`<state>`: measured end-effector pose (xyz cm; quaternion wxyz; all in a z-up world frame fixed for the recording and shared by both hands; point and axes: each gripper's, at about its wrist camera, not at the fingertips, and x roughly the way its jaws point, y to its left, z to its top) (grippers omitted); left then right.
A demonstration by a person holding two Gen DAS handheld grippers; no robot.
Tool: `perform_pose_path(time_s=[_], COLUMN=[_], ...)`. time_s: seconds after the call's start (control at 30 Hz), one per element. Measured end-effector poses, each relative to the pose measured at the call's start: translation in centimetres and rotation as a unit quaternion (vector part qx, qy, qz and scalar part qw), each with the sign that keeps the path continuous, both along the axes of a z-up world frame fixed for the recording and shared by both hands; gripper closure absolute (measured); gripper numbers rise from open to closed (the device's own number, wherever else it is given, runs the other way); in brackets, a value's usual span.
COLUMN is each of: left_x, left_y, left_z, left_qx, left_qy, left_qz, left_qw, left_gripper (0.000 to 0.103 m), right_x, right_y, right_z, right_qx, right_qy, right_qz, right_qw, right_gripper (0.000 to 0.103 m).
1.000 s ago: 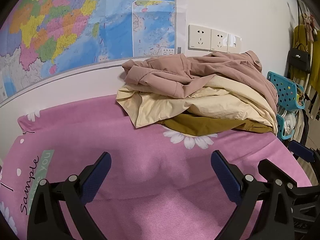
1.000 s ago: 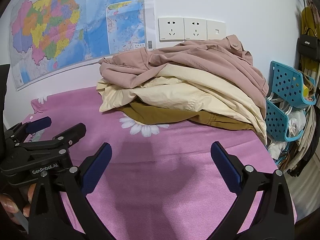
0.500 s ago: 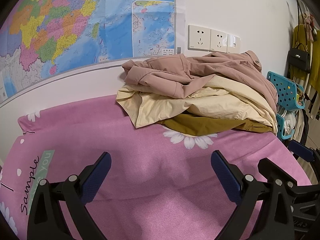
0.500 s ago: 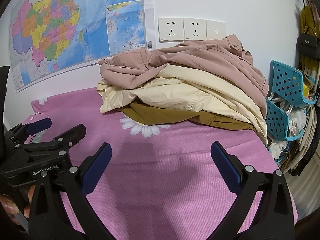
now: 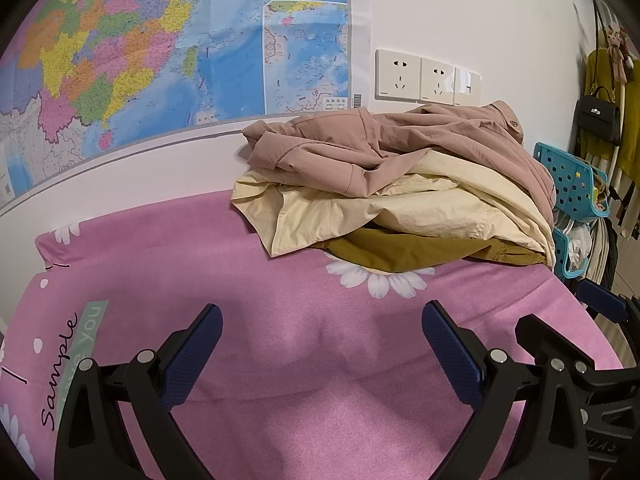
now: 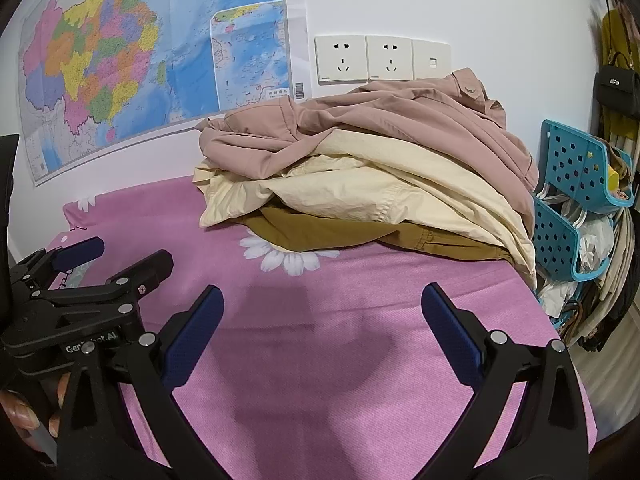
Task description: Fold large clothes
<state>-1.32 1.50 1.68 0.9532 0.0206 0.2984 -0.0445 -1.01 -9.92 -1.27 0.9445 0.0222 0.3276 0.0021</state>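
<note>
Clothes (image 5: pixel 400 192) sit in a loose heap at the far right end of the pink sheet (image 5: pixel 280 360), well apart from both grippers; nothing is held yet.

Near: left gripper (image 5: pixel 320 336) hovers over bare sheet, jaws wide apart, empty; right gripper (image 6: pixel 322 320) the same, jaws wide apart, empty, just beside the left one; sheet under them is flat with a daisy print (image 6: pixel 288 256) at the foot of the heap.

Middle: heap is three layers; mustard garment (image 6: pixel 340 236) at the bottom, touching the sheet; cream garment (image 6: pixel 360 188) over it, its edge spilling toward the left; dusty pink jacket (image 6: pixel 380 120) on top, crumpled, a snap button showing near the far right.

Judgement on handling: woven jacket cloth, soft and limp, light for its bulk; it should drape and drag on the layers below, not slide free; not fragile. Best hold is probably the pink jacket first, at a seamed edge or the thick fold at its left end, one gripper per side; which part is collar or hem I cannot tell.

Far: map (image 5: pixel 160 60) and sockets (image 6: pixel 380 60) on the wall; blue baskets (image 6: pixel 576 184) right of the bed.
</note>
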Motion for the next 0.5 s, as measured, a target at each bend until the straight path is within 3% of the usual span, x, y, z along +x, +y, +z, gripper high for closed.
perform_pose_path(time_s=[0.5], left_x=[0.16], left_y=[-0.10], left_z=[0.00], left_qx=[-0.001], left_qy=[0.000], left_qz=[-0.001], left_qw=[1.0000], left_gripper=[0.007], right_x=[0.17], right_y=[-0.12], right_z=[0.07], right_qx=[0.000], right_qy=[-0.001], right_qz=[0.001], right_qw=[1.000], right_gripper=[0.006])
